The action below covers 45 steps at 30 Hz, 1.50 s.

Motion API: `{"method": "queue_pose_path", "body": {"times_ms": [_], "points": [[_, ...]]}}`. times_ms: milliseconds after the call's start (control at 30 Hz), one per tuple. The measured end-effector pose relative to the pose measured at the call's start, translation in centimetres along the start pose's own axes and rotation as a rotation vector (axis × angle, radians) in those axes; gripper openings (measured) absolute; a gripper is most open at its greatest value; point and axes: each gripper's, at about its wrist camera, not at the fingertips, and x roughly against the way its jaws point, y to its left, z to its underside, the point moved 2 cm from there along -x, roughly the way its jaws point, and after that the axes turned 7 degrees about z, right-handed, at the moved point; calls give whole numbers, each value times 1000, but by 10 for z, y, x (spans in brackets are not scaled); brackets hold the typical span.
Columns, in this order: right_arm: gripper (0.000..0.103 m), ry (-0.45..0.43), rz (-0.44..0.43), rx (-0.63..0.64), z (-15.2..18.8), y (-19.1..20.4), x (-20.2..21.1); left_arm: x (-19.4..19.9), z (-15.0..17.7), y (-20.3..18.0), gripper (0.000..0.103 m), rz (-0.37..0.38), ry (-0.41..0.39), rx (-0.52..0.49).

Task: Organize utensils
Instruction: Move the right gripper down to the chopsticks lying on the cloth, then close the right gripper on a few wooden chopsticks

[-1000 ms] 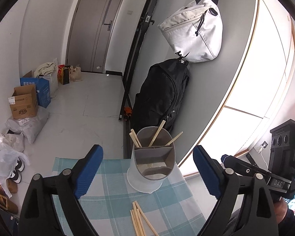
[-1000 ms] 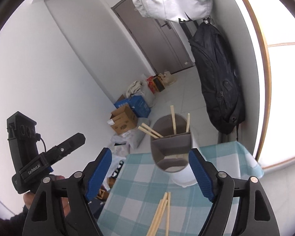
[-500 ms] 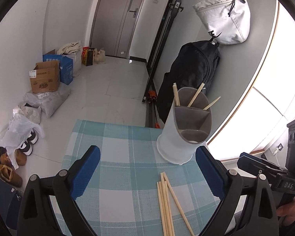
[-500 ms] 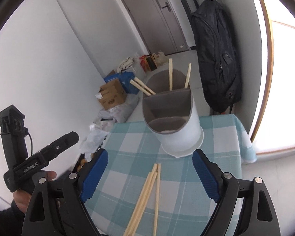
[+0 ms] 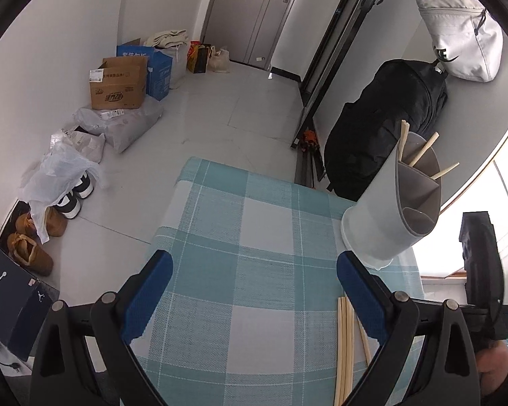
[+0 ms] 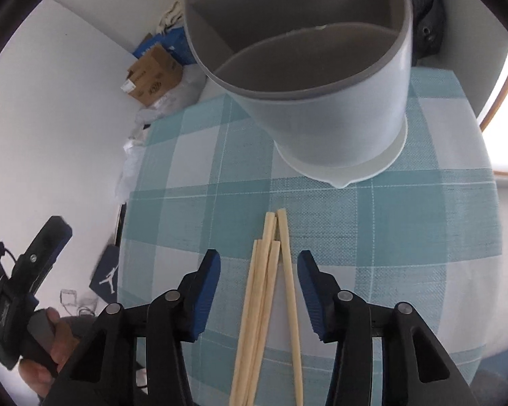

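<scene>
On a teal checked tablecloth (image 6: 406, 237), a bundle of loose wooden chopsticks (image 6: 271, 287) lies near the front edge, just before a grey divided utensil holder (image 6: 321, 101) that already holds a few. The right gripper (image 6: 259, 270) straddles the bundle, its blue jaws closing but not yet touching. To grip well, pinch squarely across the sticks. The left gripper (image 5: 254, 291) hangs wide and empty beside them.

black tool (image 6: 257, 270), blue pads (image 6: 205, 287), silver screws
</scene>
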Motion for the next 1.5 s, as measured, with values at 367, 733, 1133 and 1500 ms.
{"method": "queue_pose_path", "body": {"times_ms": [367, 733, 1133, 1500], "points": [[19, 33, 264, 111, -12, 27, -27, 1, -2, 16, 95, 20, 32, 57], [6, -53, 247, 24, -9, 12, -5, -2, -3, 22, 95, 23, 51, 71], [5, -303, 41, -50, 15, -31, 96, -36, 33, -12, 95, 35, 253, -52], [5, -400, -46, -88, 38, -71, 147, -51, 69, -56, 95, -8, 357, -209]]}}
